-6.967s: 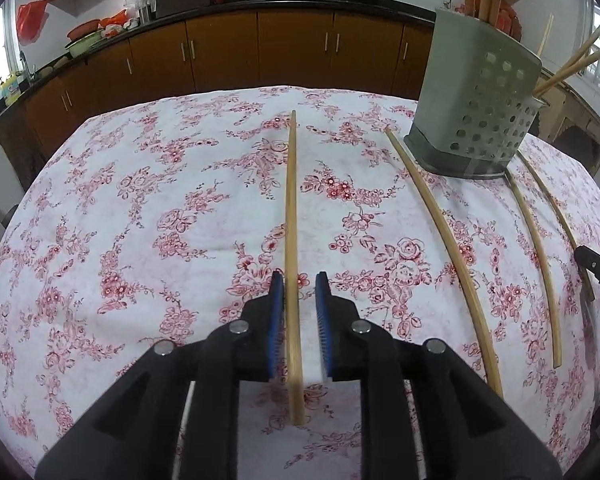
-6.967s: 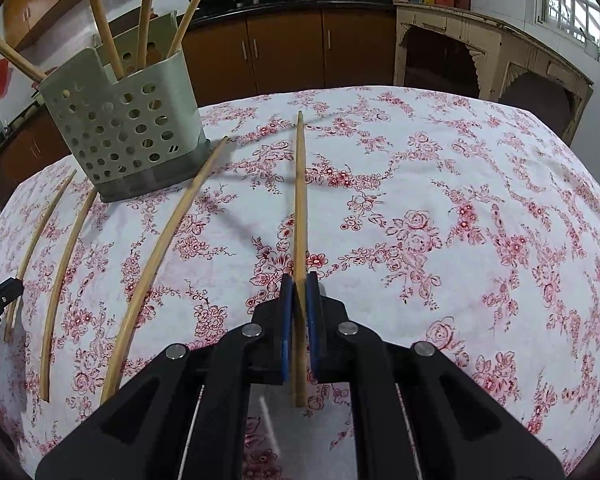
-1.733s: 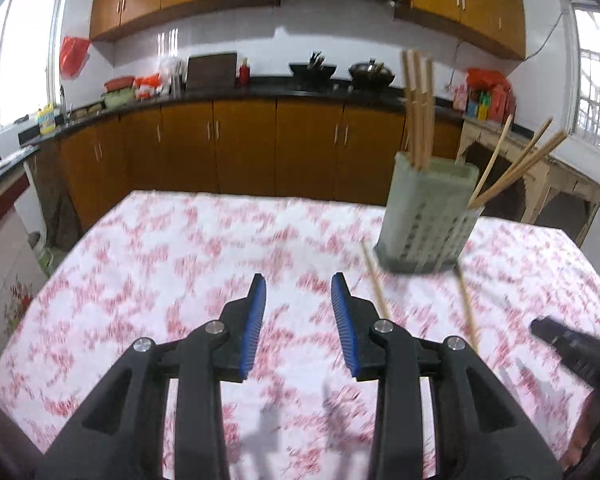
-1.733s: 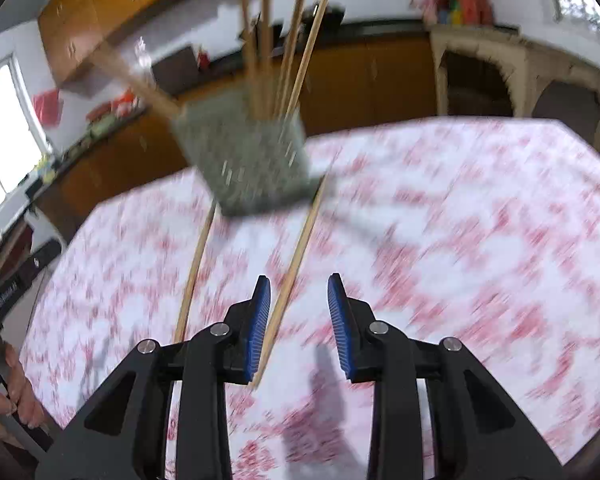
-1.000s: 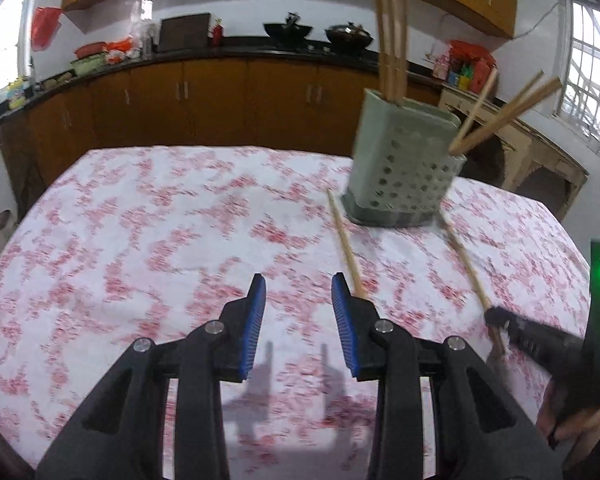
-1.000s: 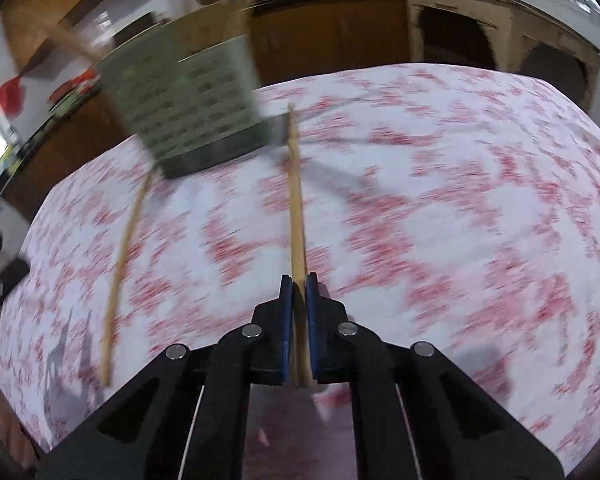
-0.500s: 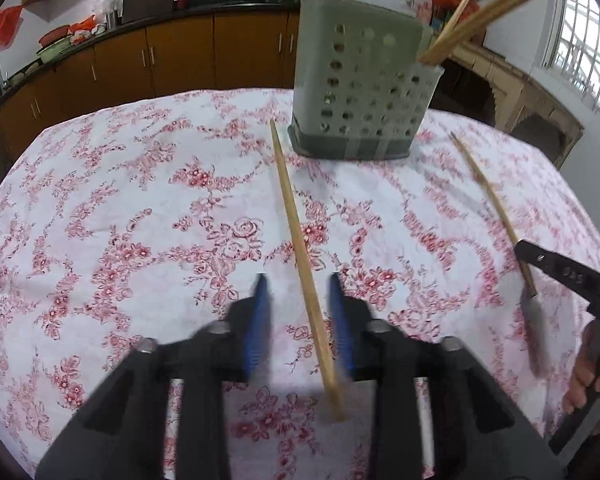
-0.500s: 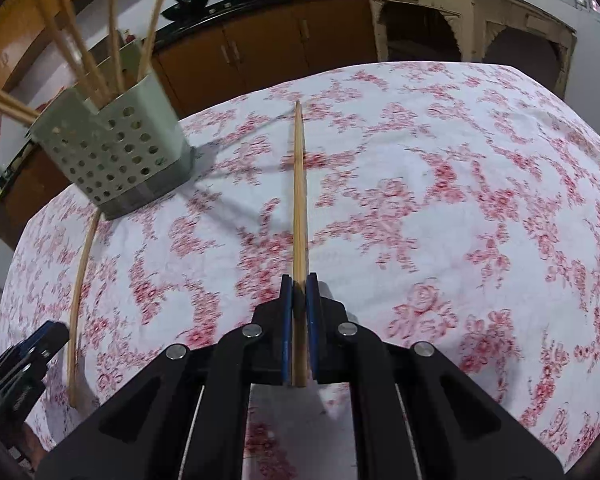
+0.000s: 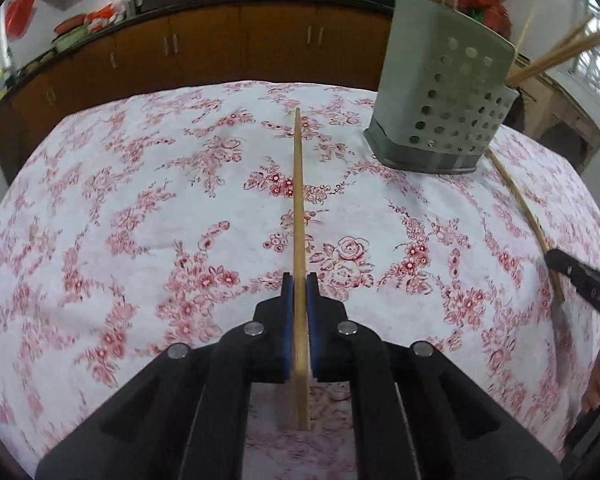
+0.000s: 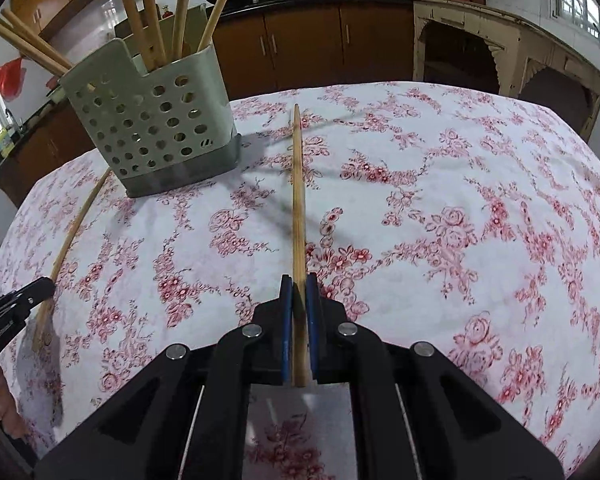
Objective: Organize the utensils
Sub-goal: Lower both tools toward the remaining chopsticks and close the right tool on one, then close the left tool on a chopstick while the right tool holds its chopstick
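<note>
I've got both tools clamped now. Left gripper (image 9: 299,280) has just been closing, and its blue pads are pinched on a chopstick (image 9: 298,200) that runs from btwn the jaws up the centre of the left view, tip ending mid-frame. Right gripper (image 10: 299,282) is clenched on the other chopstick (image 10: 297,184), same layout in the right view.

Why low & near the butt end, I reckon: grabbing close to the thick end leaves the long thin part free to lead into the holder. Both sticks look flat on the cloth or barely off it; can't tell which.

The holder (image 9: 440,92) stands upper right in the left view, and upper left in the right view (image 10: 152,128), i.e. btwn my two hands, so either one can swing in to it. It's upright on the flowered tablecloth (image 9: 120,240).

Count:
- 2 grippers, each w/ 1 chopstick.
- Chopsticks already in the holder: right view shows about 6 poking out the top, some overlapping, so approx.
- Loose on the cloth: none I can see; the stick at each view's edge is the one the other tool holds.
- 1 holder.

Judging by that, these 2 are the last to go in.
</note>
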The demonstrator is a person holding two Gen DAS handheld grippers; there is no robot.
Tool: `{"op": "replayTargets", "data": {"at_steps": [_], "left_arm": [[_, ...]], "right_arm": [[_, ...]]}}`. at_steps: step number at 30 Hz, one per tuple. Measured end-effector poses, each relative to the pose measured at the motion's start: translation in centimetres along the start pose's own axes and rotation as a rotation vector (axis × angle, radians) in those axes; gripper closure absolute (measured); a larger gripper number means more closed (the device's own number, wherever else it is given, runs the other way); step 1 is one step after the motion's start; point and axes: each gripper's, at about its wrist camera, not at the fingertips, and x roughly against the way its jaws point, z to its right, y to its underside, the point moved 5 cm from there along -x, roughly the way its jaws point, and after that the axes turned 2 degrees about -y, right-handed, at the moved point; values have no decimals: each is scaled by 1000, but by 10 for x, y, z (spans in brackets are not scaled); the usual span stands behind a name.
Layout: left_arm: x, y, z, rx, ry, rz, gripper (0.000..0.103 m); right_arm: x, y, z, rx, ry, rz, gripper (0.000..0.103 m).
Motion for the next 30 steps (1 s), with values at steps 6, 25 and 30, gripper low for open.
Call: {"op": "replayTargets", "data": {"at_steps": [6, 25, 30], "left_arm": [[4, 3, 2, -36, -4, 23, 90], [2, 2, 0, -23, 6, 21, 89], [2, 2, 0, -23, 7, 21, 89]], "right_arm": [[-2, 0, -4, 31, 24, 7, 95], [-1, 0, -3, 23, 15, 8, 95], [-2, 0, -3, 24, 15, 8, 95]]}}
